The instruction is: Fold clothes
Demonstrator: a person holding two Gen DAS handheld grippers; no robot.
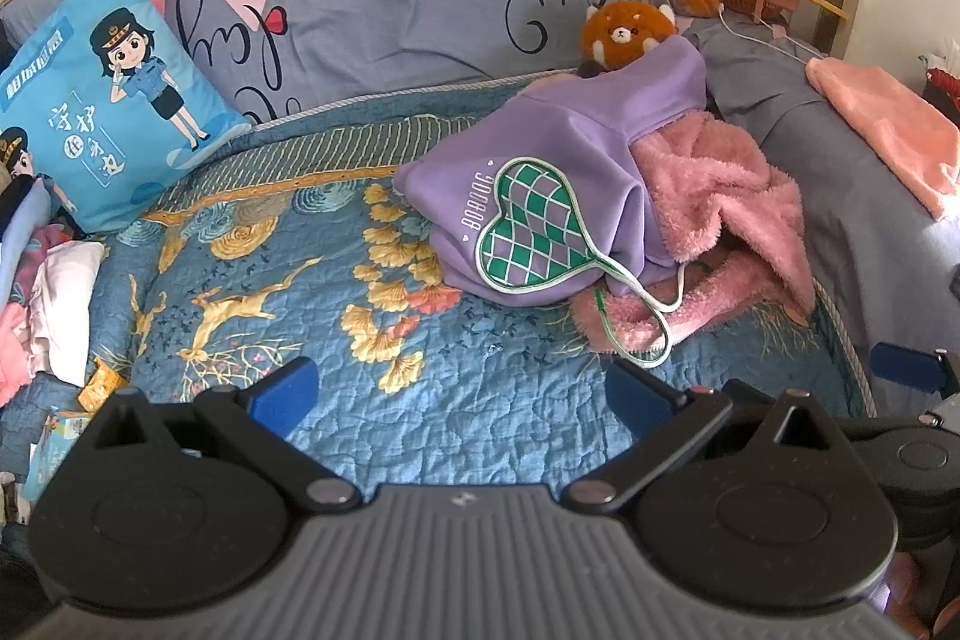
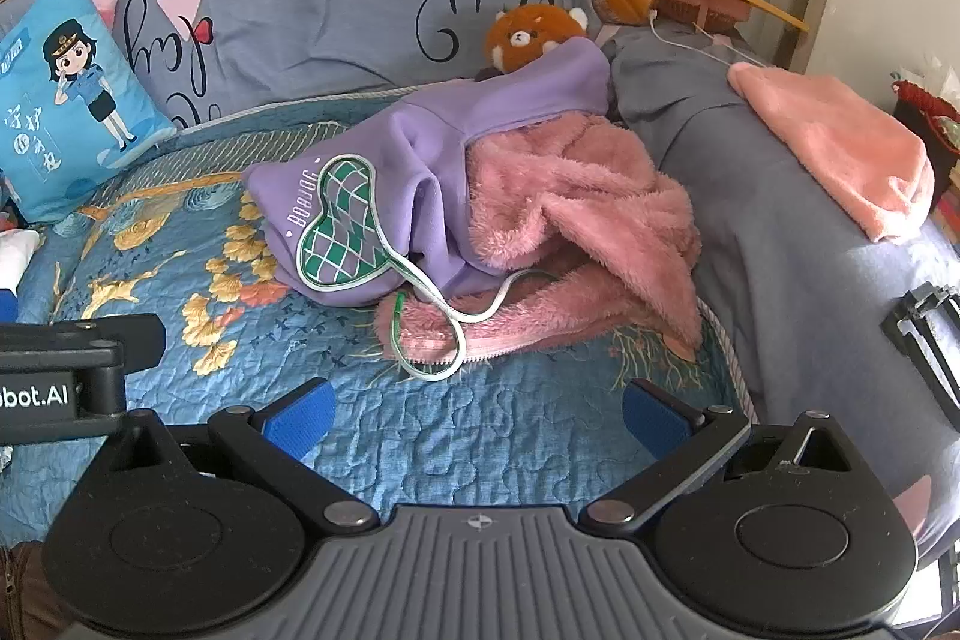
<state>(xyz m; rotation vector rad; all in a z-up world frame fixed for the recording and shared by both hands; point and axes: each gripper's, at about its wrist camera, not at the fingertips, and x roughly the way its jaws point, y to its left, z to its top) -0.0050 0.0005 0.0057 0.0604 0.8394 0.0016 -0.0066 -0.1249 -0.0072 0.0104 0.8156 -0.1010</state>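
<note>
Both my claws, left claw (image 1: 462, 394) and right claw (image 2: 477, 415), hung released over the bed quilt (image 1: 420, 436). Purple sweatshirt (image 2: 372, 160) lay heaped on pink fleece (image 2: 576, 196); a hasty grab risked snagging both, or the drawcord (image 2: 456, 334).

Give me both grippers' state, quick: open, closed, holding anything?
Left gripper: open, holding nothing, above the quilt.
Right gripper: open, holding nothing.

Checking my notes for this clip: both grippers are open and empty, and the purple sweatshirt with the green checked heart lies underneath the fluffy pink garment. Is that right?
Not quite. The purple sweatshirt with the green checked heart lies on top of the fluffy pink garment, as the right wrist view shows. The rest holds: the left gripper and right gripper are open and empty.
</note>
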